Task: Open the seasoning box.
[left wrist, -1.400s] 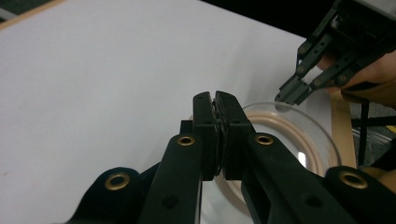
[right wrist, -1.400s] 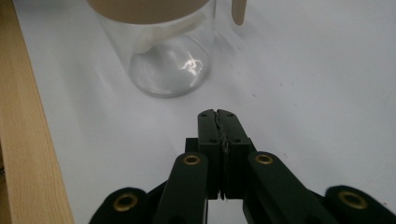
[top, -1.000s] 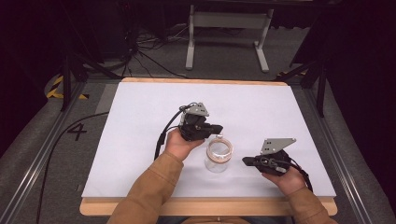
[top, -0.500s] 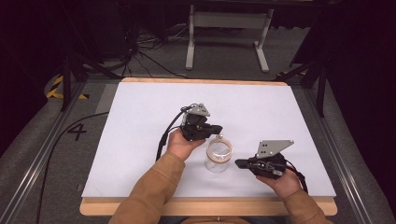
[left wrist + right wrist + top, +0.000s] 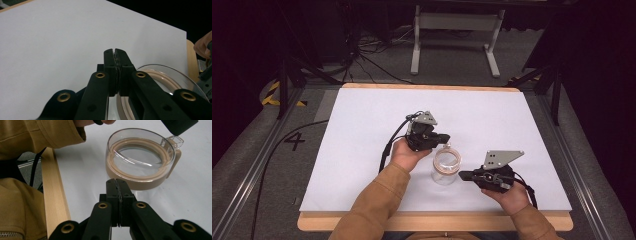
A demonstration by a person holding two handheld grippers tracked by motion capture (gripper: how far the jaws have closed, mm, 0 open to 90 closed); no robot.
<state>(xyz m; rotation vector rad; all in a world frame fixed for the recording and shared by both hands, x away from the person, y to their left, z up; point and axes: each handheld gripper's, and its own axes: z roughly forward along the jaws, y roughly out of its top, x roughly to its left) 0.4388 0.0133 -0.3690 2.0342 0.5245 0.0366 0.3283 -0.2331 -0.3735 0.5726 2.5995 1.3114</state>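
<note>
Left gripper [image 5: 115, 51] first: its two black fingers [image 5: 110, 67] are pressed flat together, nothing between them, tips hanging over the white sheet. Just below and to the side of them in the left gripper view sits the clear glass jar [image 5: 160, 80], its tan ring curving under the jaw arm.

Over to the right gripper [image 5: 116, 181]: fingers [image 5: 125, 197] closed tight as well, empty, pointing straight at the jar [image 5: 141, 157], close to its base but apart from it. From here the jar shows a tan band around its bottom, a tan ring inside and a small clear tab at the rim on the far side.

Pulling back to the high view, the jar [image 5: 446, 165] stands upright on the white sheet [image 5: 362, 115], near the front edge of the bench [image 5: 432, 221], right between the two tools. The left gripper [image 5: 443, 138] sits just behind it, held in the left hand [image 5: 408, 154], cable looping off toward the sleeve. The right gripper [image 5: 463, 175] comes in from the jar's right, held in the right hand [image 5: 507, 192], grey plate on top. Both forearms wear tan sleeves [image 5: 377, 205]. Beyond the bench: grey floor, cables and a metal stand [image 5: 454, 30].
</note>
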